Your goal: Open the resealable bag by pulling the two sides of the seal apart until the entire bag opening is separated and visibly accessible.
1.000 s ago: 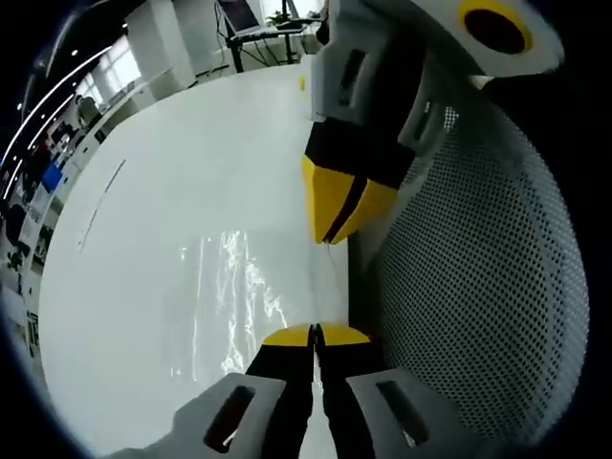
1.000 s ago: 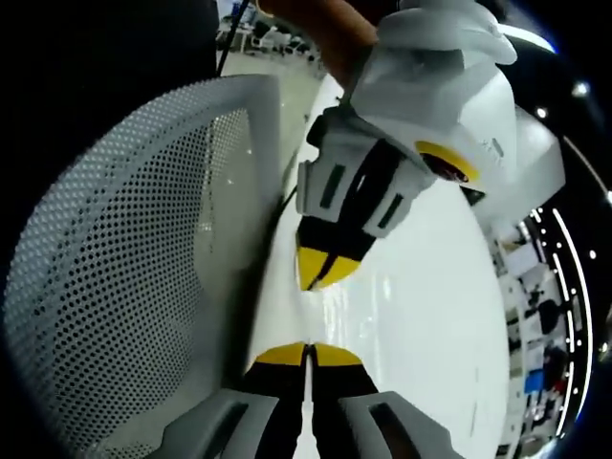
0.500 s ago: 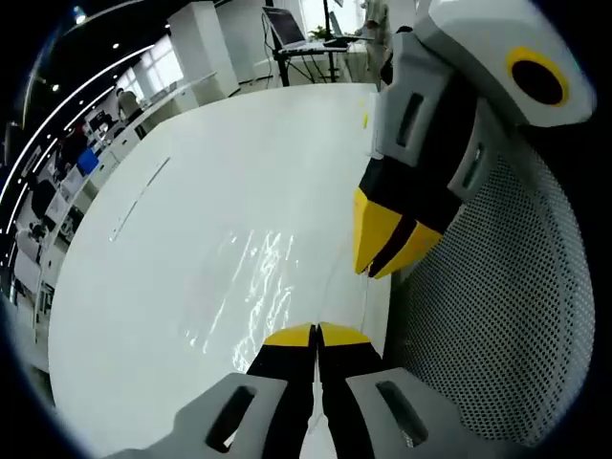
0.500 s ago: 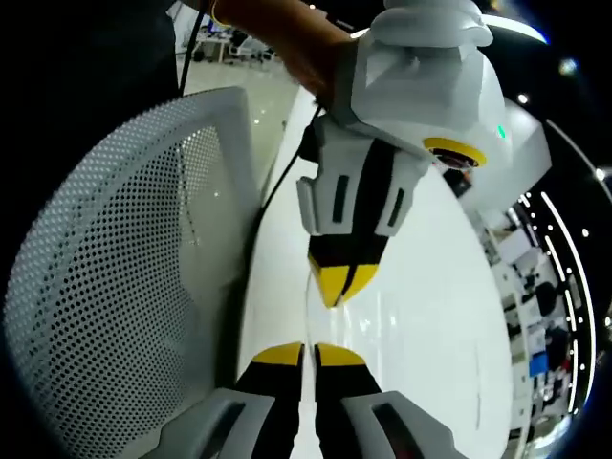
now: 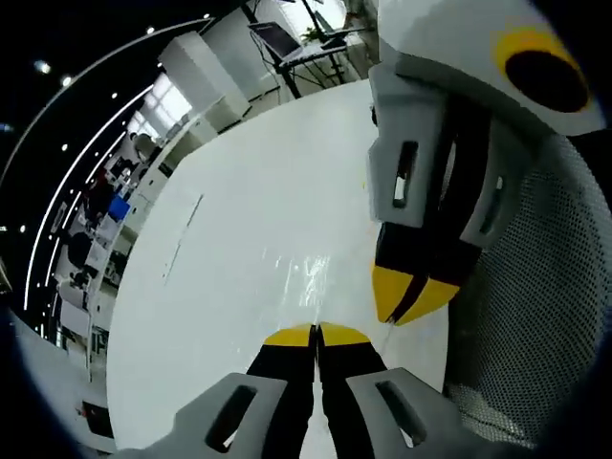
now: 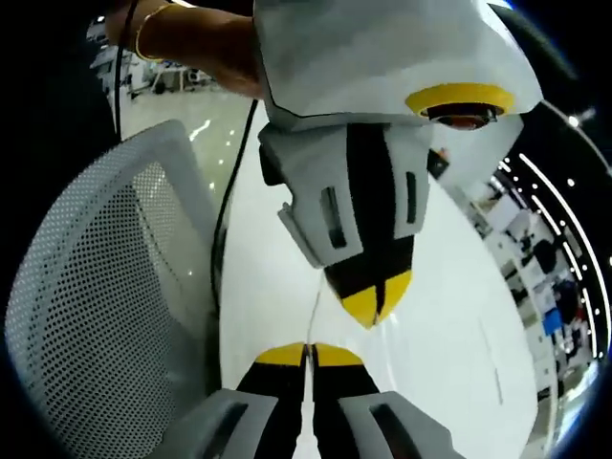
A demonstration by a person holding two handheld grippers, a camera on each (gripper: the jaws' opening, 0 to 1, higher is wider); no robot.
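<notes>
Both hand-held grippers have their yellow-tipped jaws pressed together, each pinching an edge of the clear resealable plastic bag [image 5: 304, 287]. In the left gripper view, the left gripper [image 5: 315, 335] rises from the bottom with its tips closed on the near rim of the bag, and the right gripper [image 5: 411, 296] comes in from the right, its tips closed just beside them. In the right gripper view the pair reverses: the right gripper [image 6: 308, 355] sits at the bottom and the left gripper [image 6: 377, 304] hangs above it, tips nearly meeting, with a thin edge of the bag [image 6: 314, 320] stretched between them.

Beyond the jaws, the bag lies against the glossy white tabletop [image 5: 249, 229], showing mostly as crinkled glints. A white perforated mesh chair back [image 6: 96, 316] stands close at the table's edge, crowding one side of each view. A black cable [image 6: 228, 201] hangs down past the chair. A bare forearm with a thin gold bangle [image 6: 143, 38] reaches in behind the left gripper. Further off are desks, a laptop on a stand [image 5: 277, 38] and rows of ceiling lights.
</notes>
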